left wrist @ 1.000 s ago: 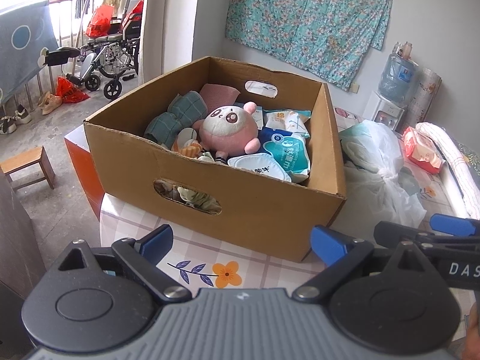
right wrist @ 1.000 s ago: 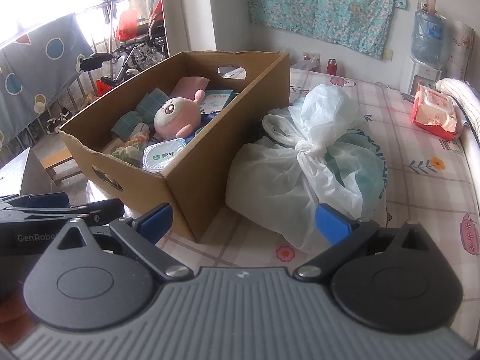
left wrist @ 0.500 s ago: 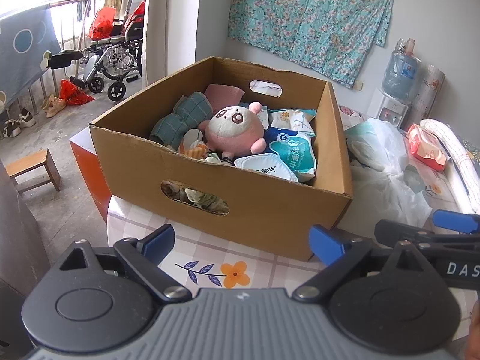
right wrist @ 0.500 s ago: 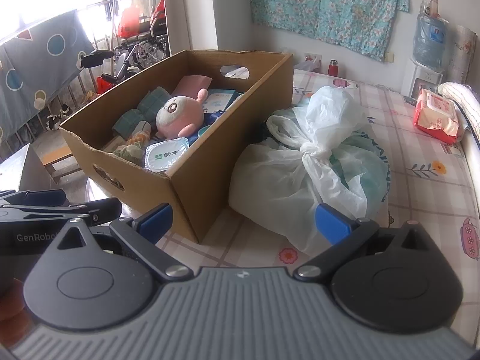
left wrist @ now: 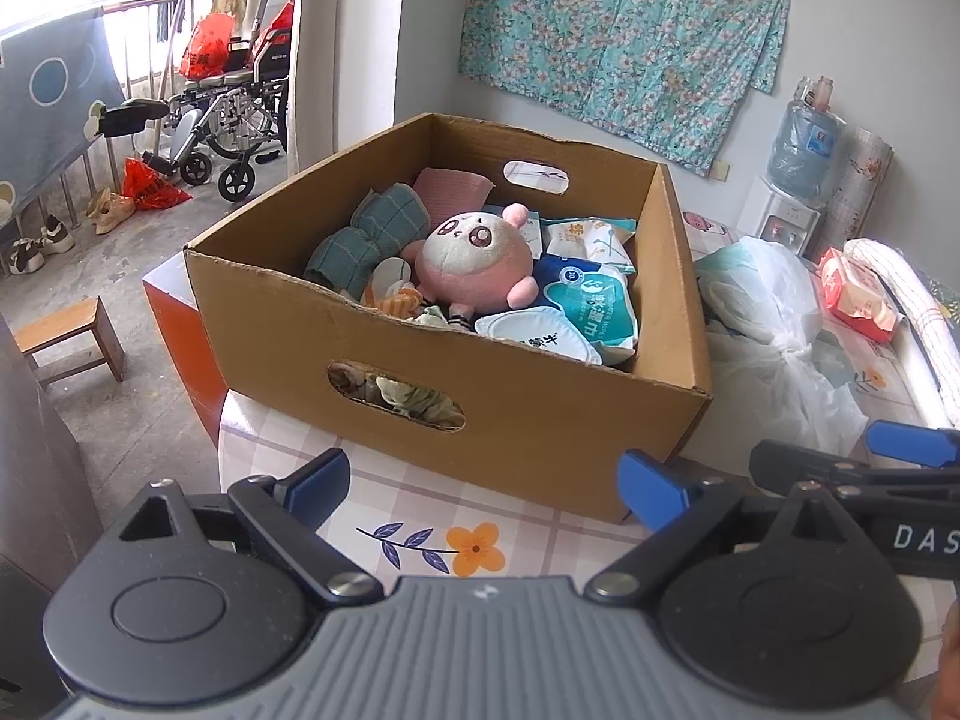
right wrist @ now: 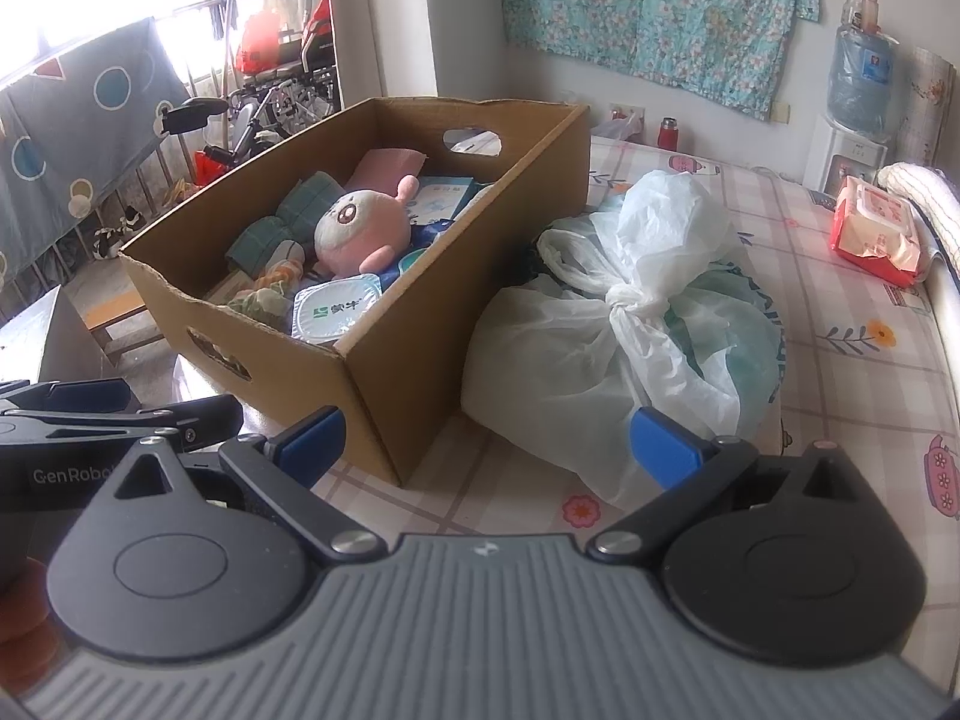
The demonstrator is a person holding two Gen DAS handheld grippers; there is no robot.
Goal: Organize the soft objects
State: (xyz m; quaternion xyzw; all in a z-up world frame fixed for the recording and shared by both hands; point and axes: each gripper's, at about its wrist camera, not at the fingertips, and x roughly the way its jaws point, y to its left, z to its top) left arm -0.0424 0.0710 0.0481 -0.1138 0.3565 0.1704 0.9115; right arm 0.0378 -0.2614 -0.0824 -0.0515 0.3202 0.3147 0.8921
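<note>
Left gripper (left wrist: pixel 483 483): jaws spread wide, empty; held low over the worktop (left wrist: pixel 384 510), near the front wall of the box, aimed at its contents.
Right gripper (right wrist: pixel 486 441): jaws spread wide, empty; pointed at the gap between the box corner and the tied bag.
Box (left wrist: pixel 540 414): open cardboard, on the near left part of the worktop; serves as the bin for the soft things.
Soft toy (left wrist: pixel 477 264): pink and white, on top of the pile, mid-box; likely the easiest grasp.
Green cloth (left wrist: pixel 366 237): rolled, far left inside the box, beside the toy.
Wipe packs (left wrist: pixel 591 306): right half of the box, touching the toy.
Tied bag (right wrist: pixel 630 324): white plastic, just right of the box; contents unclear.
Obstruction: box walls; reach from above advised.
Red pack (right wrist: pixel 873 228): far right, well apart.
</note>
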